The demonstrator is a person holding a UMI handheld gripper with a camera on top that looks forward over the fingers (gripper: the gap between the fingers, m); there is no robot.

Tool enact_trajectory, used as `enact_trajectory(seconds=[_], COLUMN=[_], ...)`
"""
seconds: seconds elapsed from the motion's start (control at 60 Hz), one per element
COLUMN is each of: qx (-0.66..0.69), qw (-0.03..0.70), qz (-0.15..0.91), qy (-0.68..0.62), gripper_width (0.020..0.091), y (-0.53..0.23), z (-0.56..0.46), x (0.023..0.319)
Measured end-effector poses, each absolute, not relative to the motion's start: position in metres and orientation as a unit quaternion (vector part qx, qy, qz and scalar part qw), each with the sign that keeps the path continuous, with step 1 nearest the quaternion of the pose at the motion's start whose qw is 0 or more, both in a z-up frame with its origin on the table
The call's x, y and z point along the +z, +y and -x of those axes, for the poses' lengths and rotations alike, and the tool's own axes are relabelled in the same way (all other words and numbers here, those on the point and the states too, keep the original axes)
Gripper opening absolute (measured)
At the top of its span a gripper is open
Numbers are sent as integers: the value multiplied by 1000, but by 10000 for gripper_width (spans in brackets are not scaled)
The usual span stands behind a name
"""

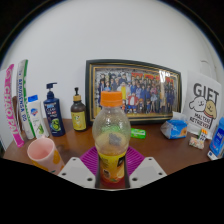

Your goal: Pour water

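1. Gripper (112,172) fingers sit pinched on the lower body of a clear plastic bottle (111,135), one purple pad (92,160) pressing at each side, so the bottle is carried upright and centred between them.
2. Its orange cap (111,99) looks to be on, and orange liquid shows low in the bottle; I judge the low grip leaves the neck free for tipping.
3. Just beside the left finger stands a pink cup (43,152) on the wooden surface (165,150), near enough to be the likely target for pouring.
4. Beyond, a dark pump bottle (53,112), a small amber bottle (78,113) and a framed photo (134,92) line the wall, well clear of the pour.
5. Pose appears level, pointing forward along the surface, with no tilt begun.
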State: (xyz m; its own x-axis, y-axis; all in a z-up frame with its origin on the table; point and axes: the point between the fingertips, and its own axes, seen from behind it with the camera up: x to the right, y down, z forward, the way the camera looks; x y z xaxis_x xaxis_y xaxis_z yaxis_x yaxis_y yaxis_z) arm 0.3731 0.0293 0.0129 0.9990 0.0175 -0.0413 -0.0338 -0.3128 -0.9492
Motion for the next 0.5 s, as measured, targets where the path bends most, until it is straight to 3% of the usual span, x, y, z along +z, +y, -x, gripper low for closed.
enact_trajectory(seconds=[0.117, 0.183, 0.25, 0.5], qx=[12, 10, 5, 16], qw=[569, 555, 548, 498], qz=[822, 831, 836, 866], qy=[9, 12, 17, 51], gripper_width=[561, 866, 837, 855], y=[26, 17, 4, -111], z=[-376, -376, -376, -339], x=[9, 11, 21, 79])
